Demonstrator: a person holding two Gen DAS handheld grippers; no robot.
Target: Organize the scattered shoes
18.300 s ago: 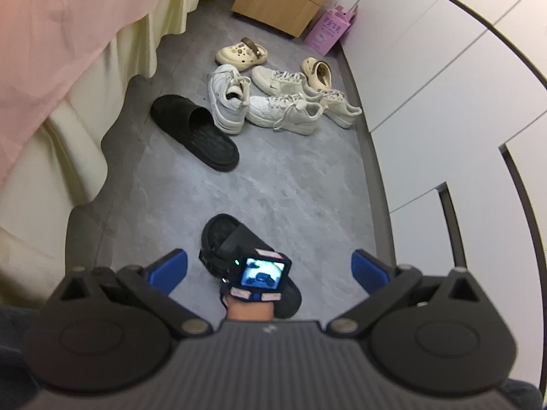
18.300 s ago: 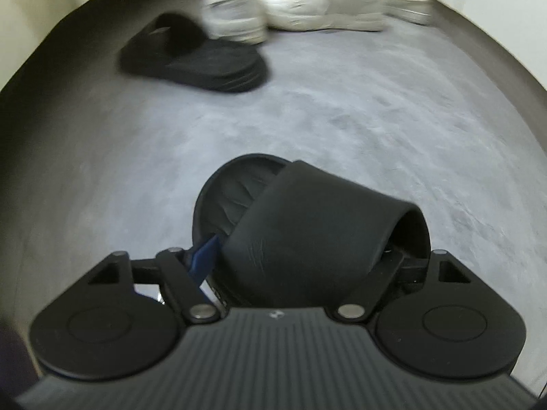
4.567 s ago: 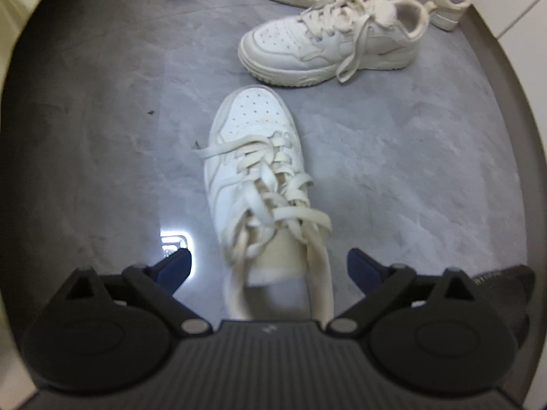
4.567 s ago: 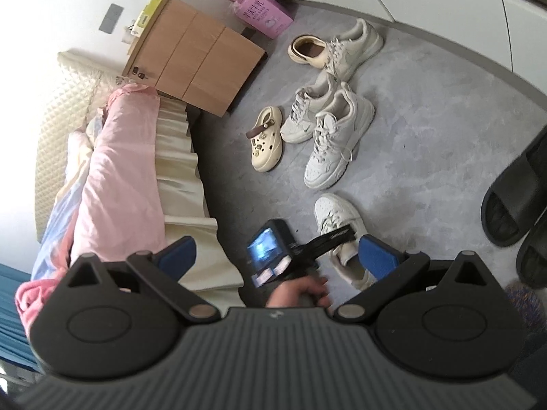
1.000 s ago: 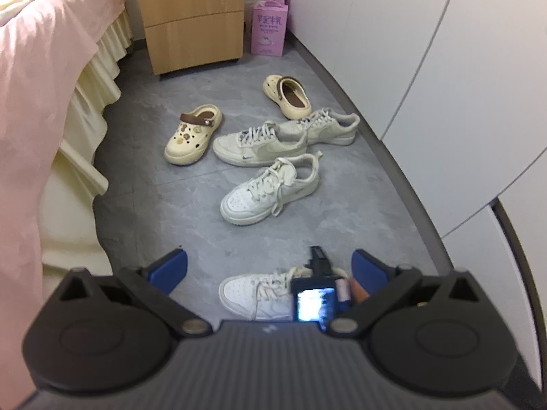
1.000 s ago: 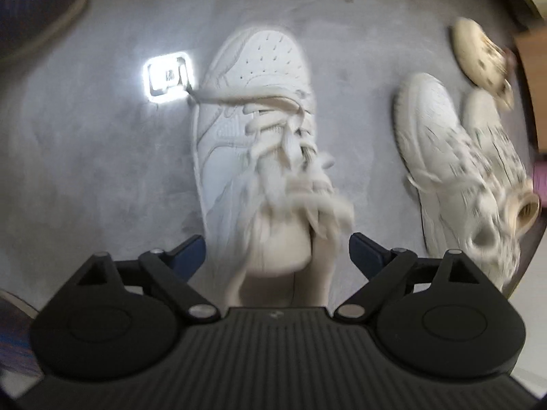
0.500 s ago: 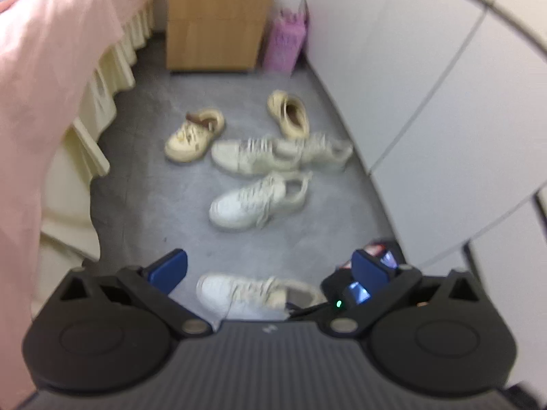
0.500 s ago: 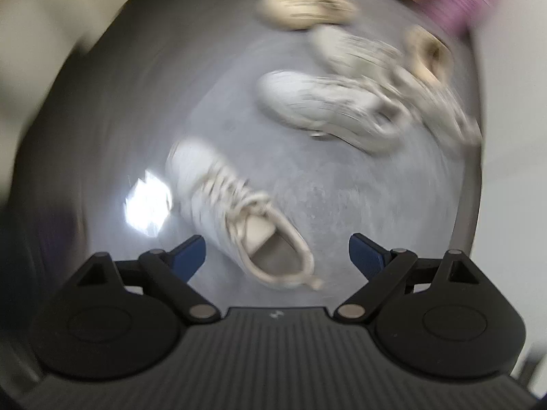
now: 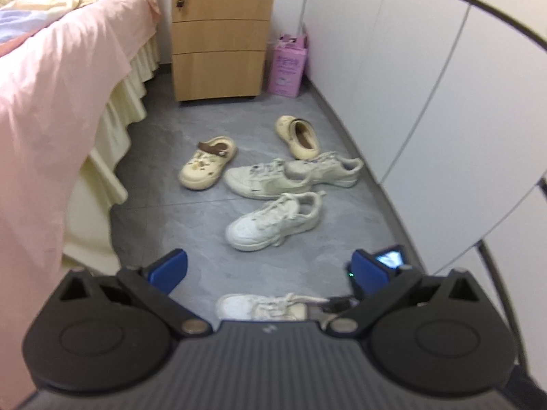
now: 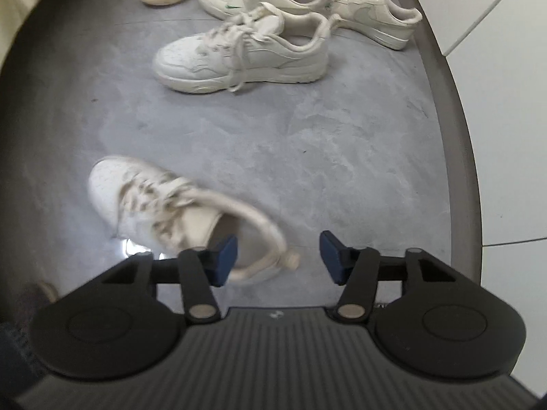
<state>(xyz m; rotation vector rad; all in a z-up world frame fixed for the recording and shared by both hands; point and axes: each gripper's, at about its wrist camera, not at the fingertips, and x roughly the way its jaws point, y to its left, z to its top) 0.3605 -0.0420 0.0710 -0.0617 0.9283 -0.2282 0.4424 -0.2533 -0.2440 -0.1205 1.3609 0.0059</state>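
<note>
A white sneaker (image 10: 160, 201) lies on the grey floor; it also shows in the left wrist view (image 9: 263, 306). My right gripper (image 10: 278, 256) is open, narrower than before, with its left finger (image 10: 224, 256) at the sneaker's heel collar and the right finger beside the heel. Whether it touches is unclear. My left gripper (image 9: 268, 268) is open and empty, held high. A second white sneaker (image 10: 246, 53) (image 9: 273, 222) lies further off. Behind it are two more sneakers (image 9: 266, 179) (image 9: 328, 169) and two cream clogs (image 9: 207, 164) (image 9: 299, 133).
A bed with a pink cover (image 9: 51, 109) and cream skirt runs along the left. White cabinet doors (image 9: 427, 85) line the right. A wooden drawer unit (image 9: 220, 44) and a pink box (image 9: 287, 66) stand at the far end.
My right gripper has swung down and closer to the near sneaker's heel, and its fingers have narrowed around the collar. My left gripper has stayed high, tilting slightly.
</note>
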